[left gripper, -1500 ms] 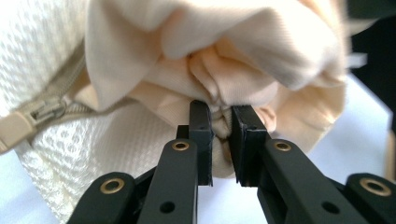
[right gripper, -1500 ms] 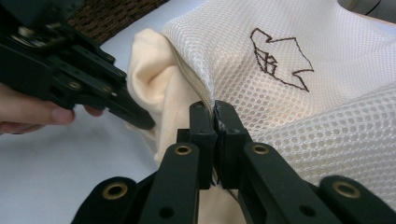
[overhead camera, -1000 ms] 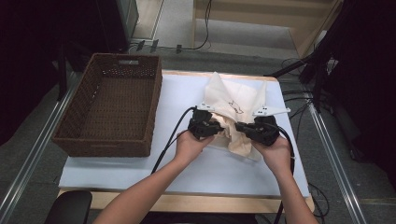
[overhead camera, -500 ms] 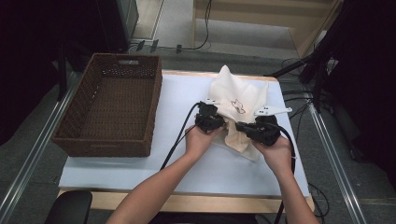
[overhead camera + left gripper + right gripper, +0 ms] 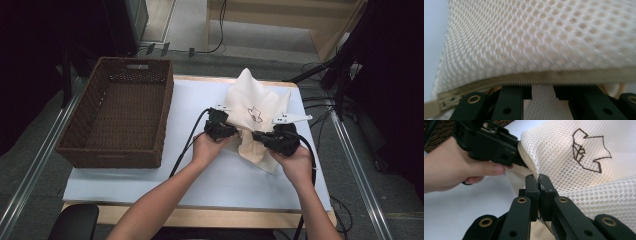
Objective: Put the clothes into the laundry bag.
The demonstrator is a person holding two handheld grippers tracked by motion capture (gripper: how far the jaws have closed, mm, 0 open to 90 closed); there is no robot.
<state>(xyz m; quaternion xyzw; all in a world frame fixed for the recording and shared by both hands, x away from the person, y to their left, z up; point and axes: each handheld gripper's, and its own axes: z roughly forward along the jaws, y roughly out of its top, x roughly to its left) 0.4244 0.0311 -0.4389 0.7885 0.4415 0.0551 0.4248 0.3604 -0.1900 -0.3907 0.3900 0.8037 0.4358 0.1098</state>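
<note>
basket: dark brown woven rectangular basket [image 5: 117, 117] on the left of the white table top [image 5: 200, 175], well apart from the work
left gripper [image 5: 220, 127]: jaws a little apart at the zip edge of the bag, a mesh strip between them; whether they grip it I cannot tell
bag: cream mesh zip bag [image 5: 255, 107], right of centre, raised between both grippers, long axis near to far
right gripper [image 5: 539, 181]: jaws together, clamped on the bag's zip seam just beside the left one; both equally near
writing: none readable; a brown stitched outline emblem [image 5: 589, 151] only

Empty brown wicker basket [image 5: 117, 117] on the white table [image 5: 200, 175], left side.
</note>
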